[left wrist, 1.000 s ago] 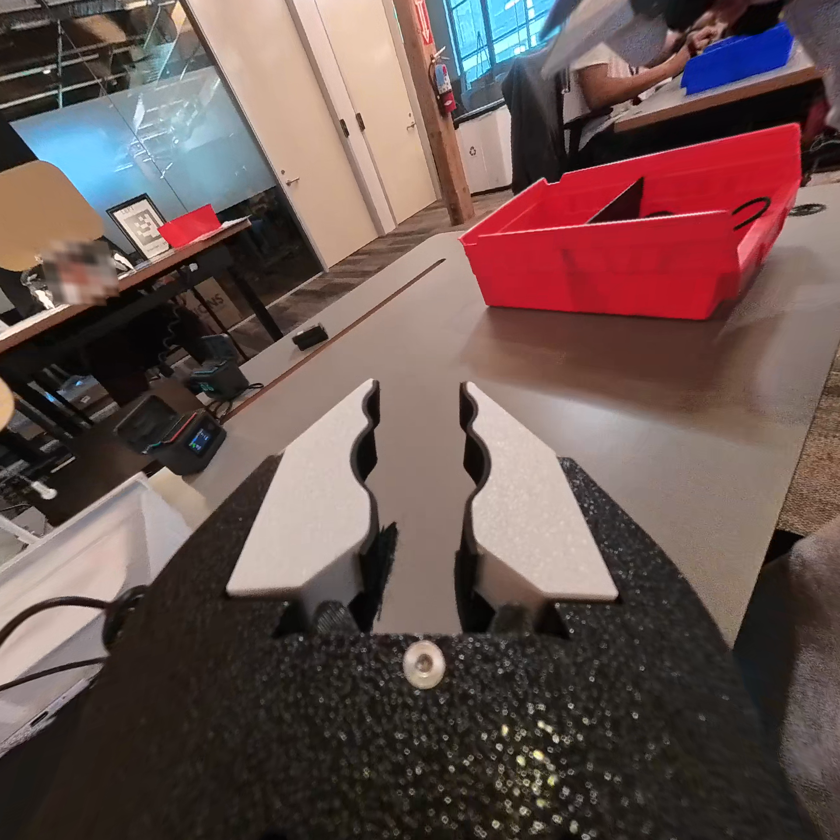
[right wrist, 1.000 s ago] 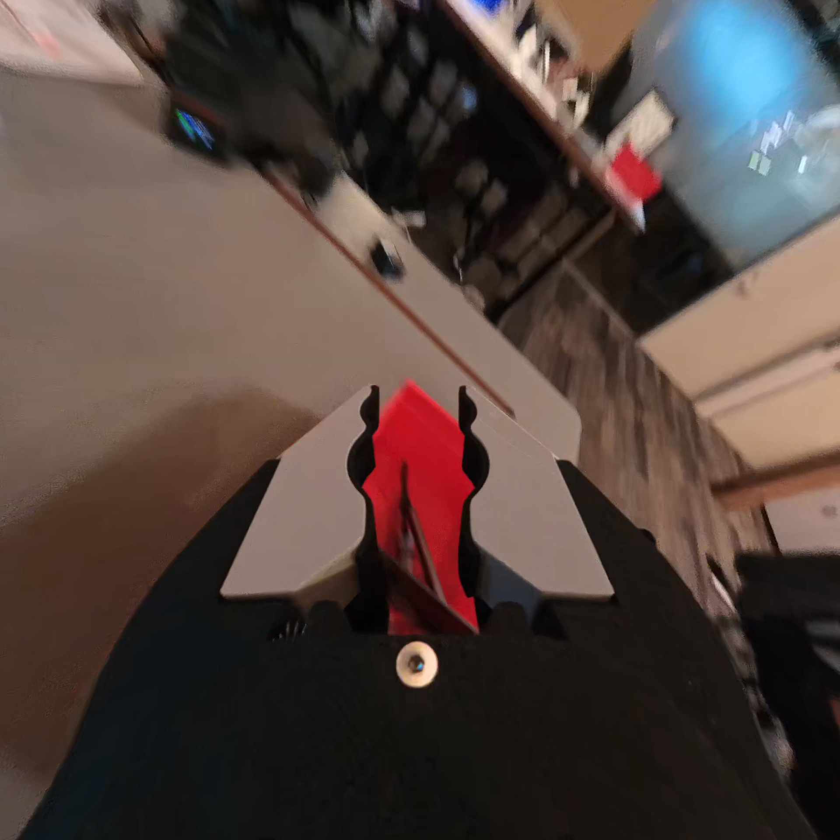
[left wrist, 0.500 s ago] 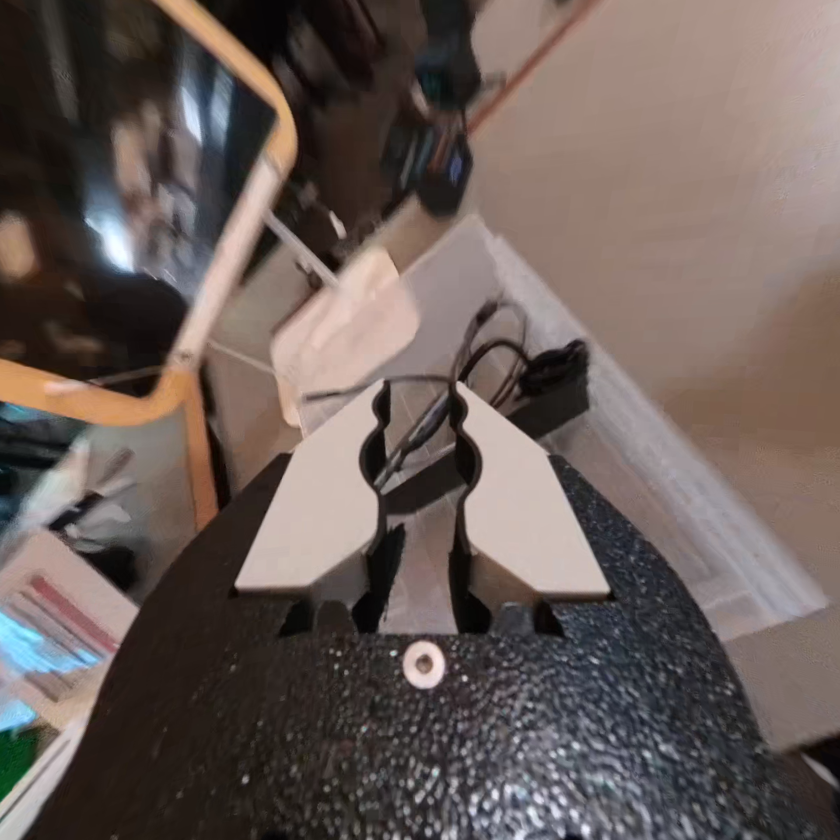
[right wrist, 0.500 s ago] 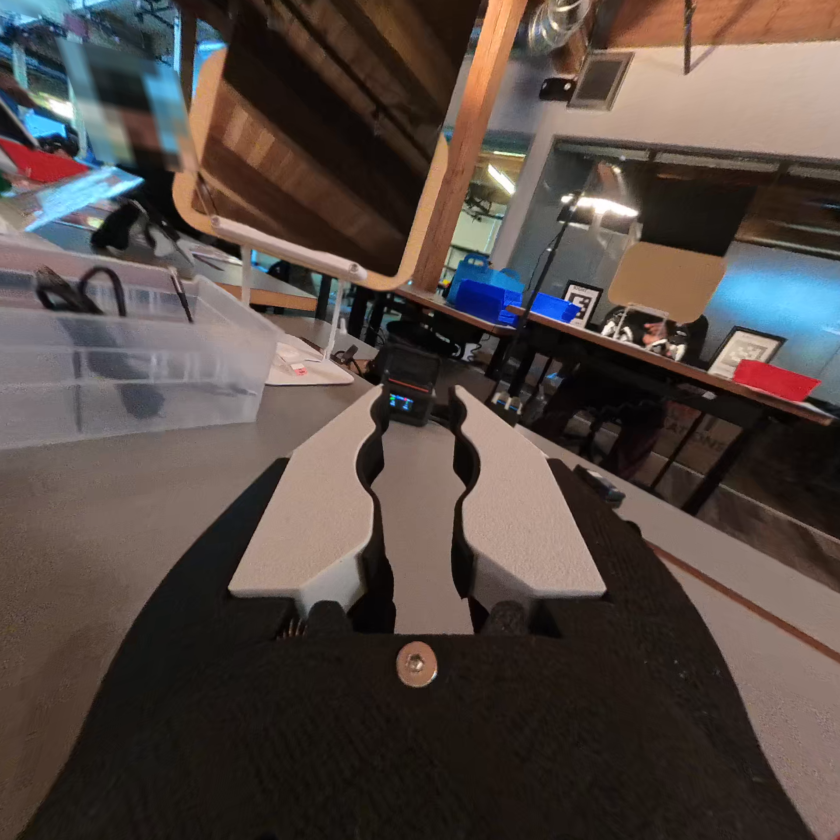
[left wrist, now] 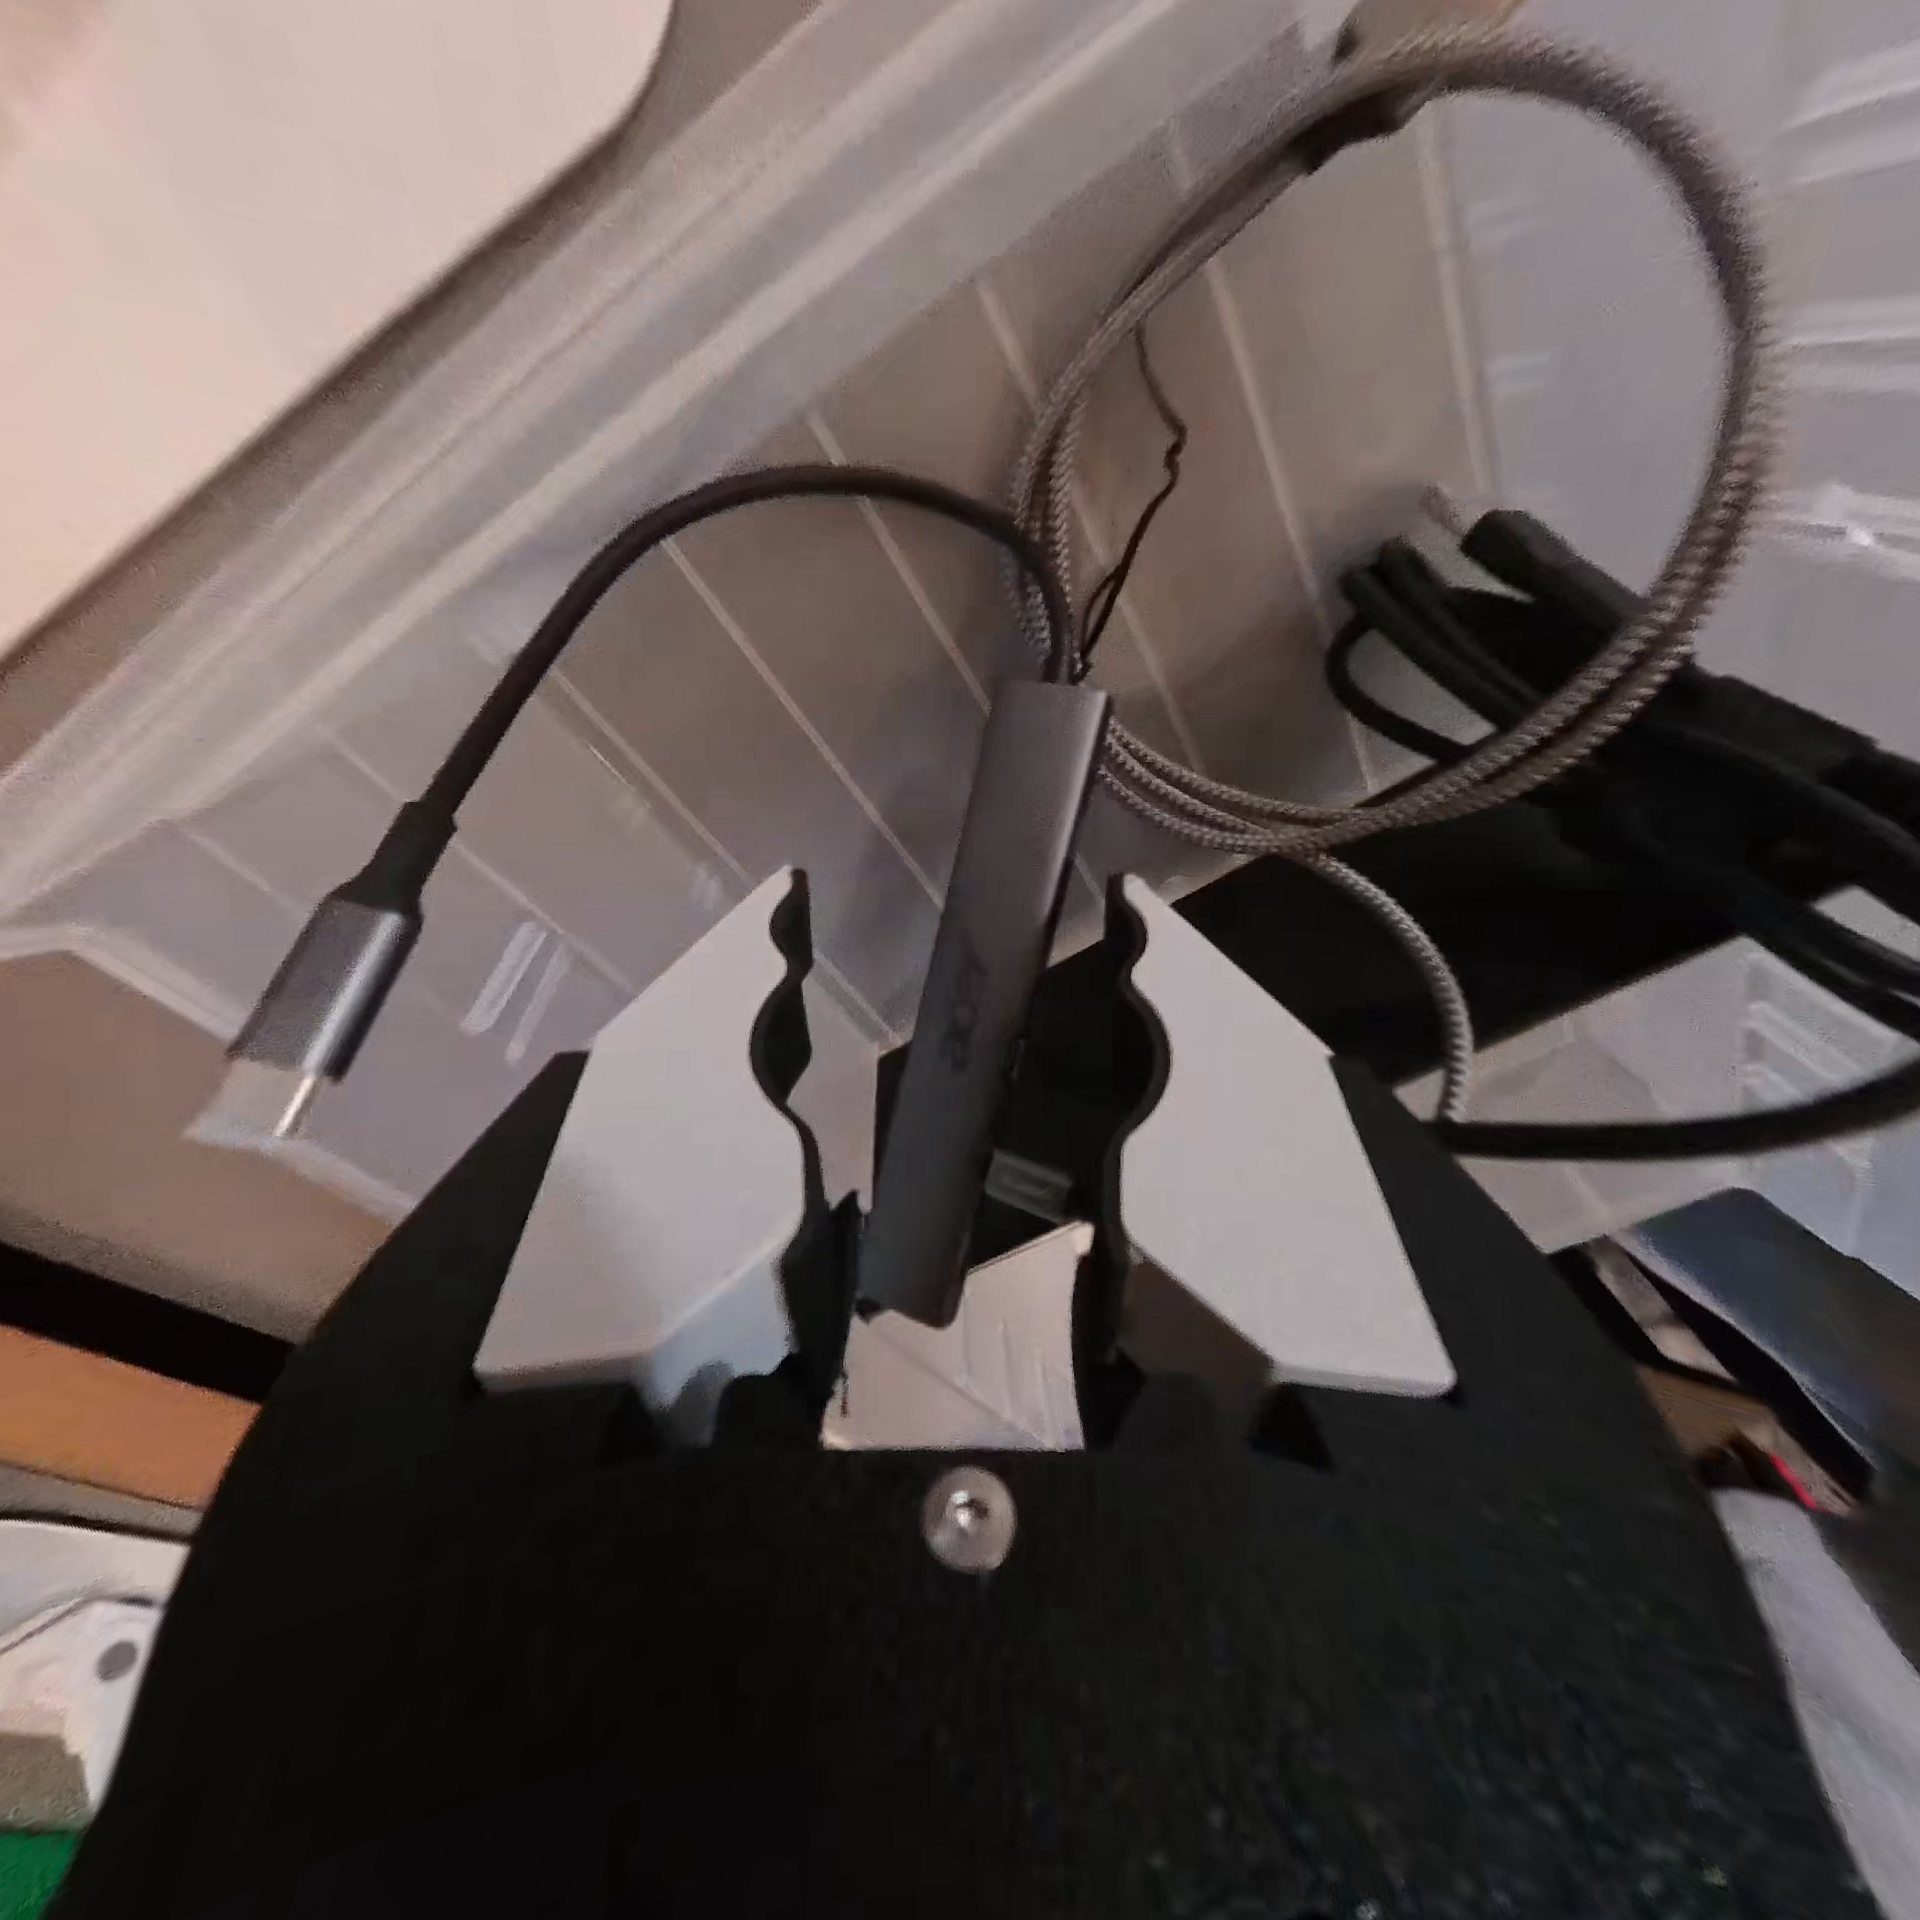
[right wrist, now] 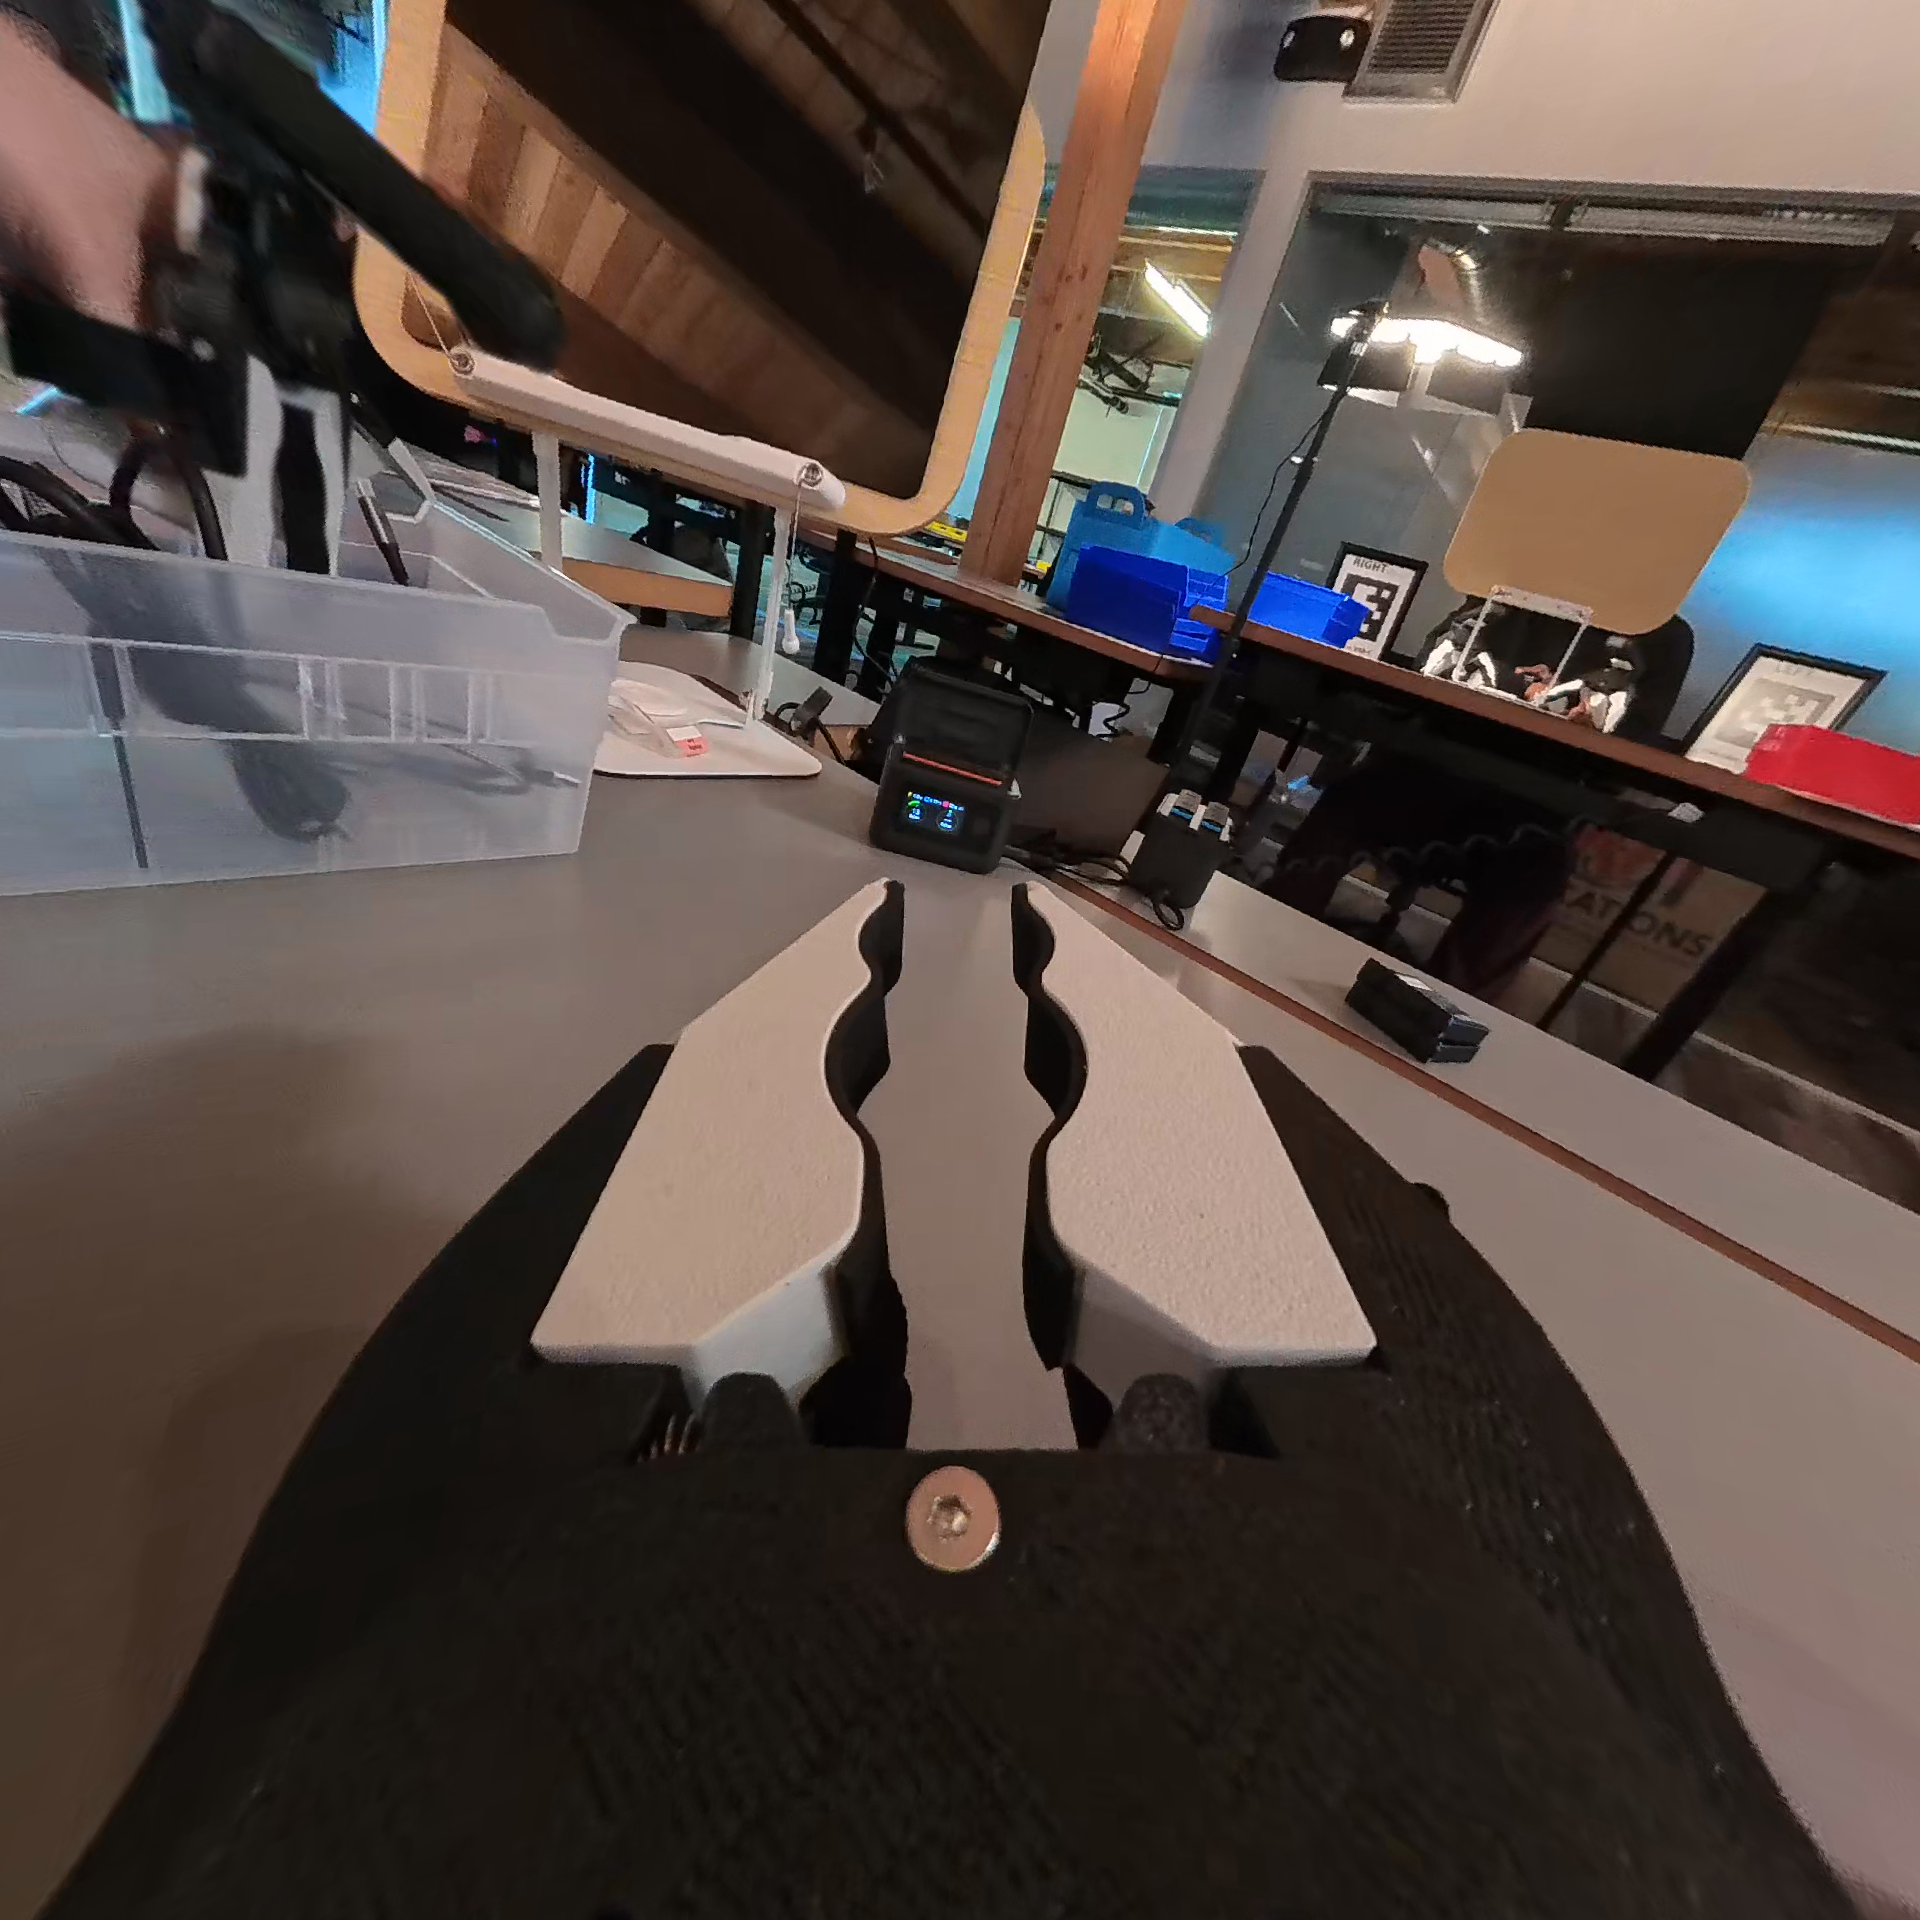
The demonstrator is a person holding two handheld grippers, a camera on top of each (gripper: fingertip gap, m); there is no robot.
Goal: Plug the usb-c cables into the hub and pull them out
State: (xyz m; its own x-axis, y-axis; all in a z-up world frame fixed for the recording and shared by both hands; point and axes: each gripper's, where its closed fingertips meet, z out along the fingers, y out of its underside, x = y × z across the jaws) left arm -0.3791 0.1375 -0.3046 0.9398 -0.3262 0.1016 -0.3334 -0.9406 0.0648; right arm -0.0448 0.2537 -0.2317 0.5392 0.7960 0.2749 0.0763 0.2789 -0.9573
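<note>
In the left wrist view my left gripper (left wrist: pixel 956 894) is open and reaches down into a clear plastic bin (left wrist: pixel 727 260). A slim grey USB hub (left wrist: pixel 966 1039) lies lengthwise between the spread fingers, nearer the left one, and is not clamped. Its short black lead ends in a silver USB-C plug (left wrist: pixel 312 977) to the left. A coiled grey braided cable (left wrist: pixel 1704 499) and a bundle of black cables (left wrist: pixel 1558 727) lie behind and to the right. My right gripper (right wrist: pixel 956 894) is open and empty, low over the grey table (right wrist: pixel 312 1039).
The right wrist view shows the clear bin (right wrist: pixel 312 707) at left with the left gripper (right wrist: pixel 260 416) and a hand above it. Beyond are a wood-framed panel on a white stand (right wrist: pixel 675 447), a black device with a small screen (right wrist: pixel 940 790) and a small black box (right wrist: pixel 1413 1008). The grippers' ends are close to 35 cm from one another. Measured from the fingertips, the silver USB-C plug (left wrist: pixel 312 977) is 8 cm or so from the left gripper and 40 cm from the right.
My left gripper swung away from the red bin, came down into the clear bin over the hub and opened wider. My right gripper left the red bin and has rested low on the table since.
</note>
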